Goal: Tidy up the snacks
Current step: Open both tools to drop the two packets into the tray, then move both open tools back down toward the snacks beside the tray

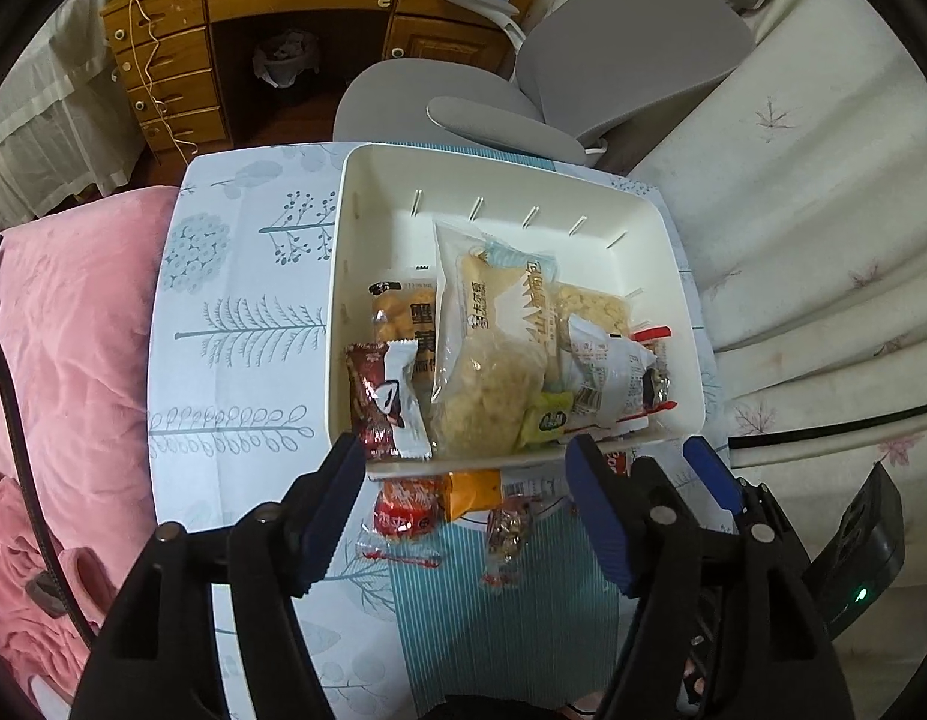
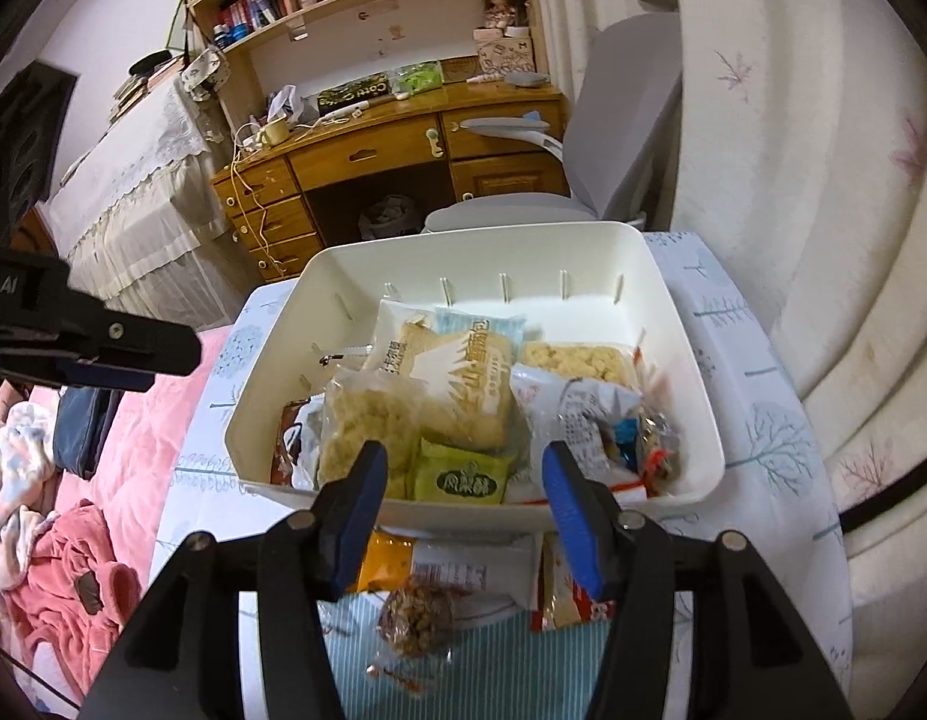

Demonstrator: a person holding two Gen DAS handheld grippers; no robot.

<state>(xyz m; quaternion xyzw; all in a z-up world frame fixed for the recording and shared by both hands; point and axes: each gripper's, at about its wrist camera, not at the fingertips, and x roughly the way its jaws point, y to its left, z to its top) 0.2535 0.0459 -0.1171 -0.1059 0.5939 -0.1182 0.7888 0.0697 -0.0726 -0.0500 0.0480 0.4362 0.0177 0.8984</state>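
So the white bin is parked on the counter, already stuffed with snack packets, like the big pale one and a green packet. A few are left out on the counter just in front of it: a red-orange packet and a nut snack. The left hand-held gripper and the right hand-held gripper are both spread apart, nothing gripped.

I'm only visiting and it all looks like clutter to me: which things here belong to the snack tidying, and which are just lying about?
Part of the job:
white bin
green packet
nut snack
orange packet
left tool
right tool

Just lying about:
wooden desk
grey chair
pink blanket
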